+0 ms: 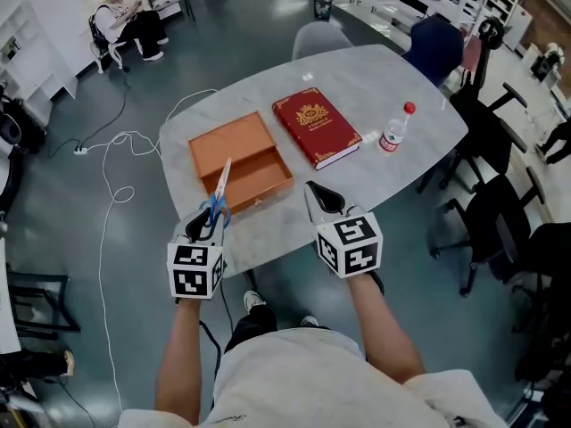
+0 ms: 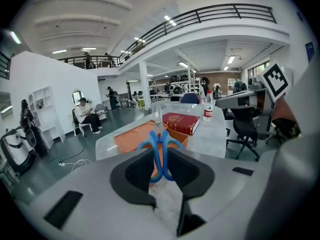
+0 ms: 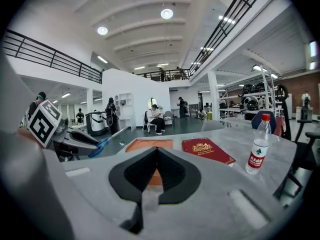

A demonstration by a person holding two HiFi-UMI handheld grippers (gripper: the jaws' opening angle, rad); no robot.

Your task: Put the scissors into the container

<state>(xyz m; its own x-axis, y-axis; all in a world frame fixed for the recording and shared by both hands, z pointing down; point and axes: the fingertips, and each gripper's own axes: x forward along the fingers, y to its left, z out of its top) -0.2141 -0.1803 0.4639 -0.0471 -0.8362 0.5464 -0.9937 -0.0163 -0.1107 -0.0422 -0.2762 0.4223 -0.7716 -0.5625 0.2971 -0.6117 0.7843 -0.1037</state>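
Left claw [image 1: 205, 227] is clamped on the scissors [image 1: 217, 205] at the blue handles. The blades point away from me, off the worktop [image 1: 401, 87], at its near-left edge. In the head view the tip reads over the orange container [image 1: 245, 145], just ahead. Right claw [image 1: 323, 200] is pinched closed on nothing and hovers over the near edge, to the right of the container.

How I'd do it:
- carry forward until the handles, not just the tip, are over the tray
- drop the blades toward flat along its long side so nothing overhangs the wall
- get low before letting go, since the box looks light and a drop could shift it
- keep the right claw out of the way

Surface is pale marble. A red book [image 1: 316, 127] sits just right of the container and a water bottle [image 1: 394, 130] further right, neither in the path. The room is an open hall with cables on the floor [image 1: 111, 194] at left, a seated person [image 1: 125, 20] far left and office chairs [image 1: 500, 212] at right.
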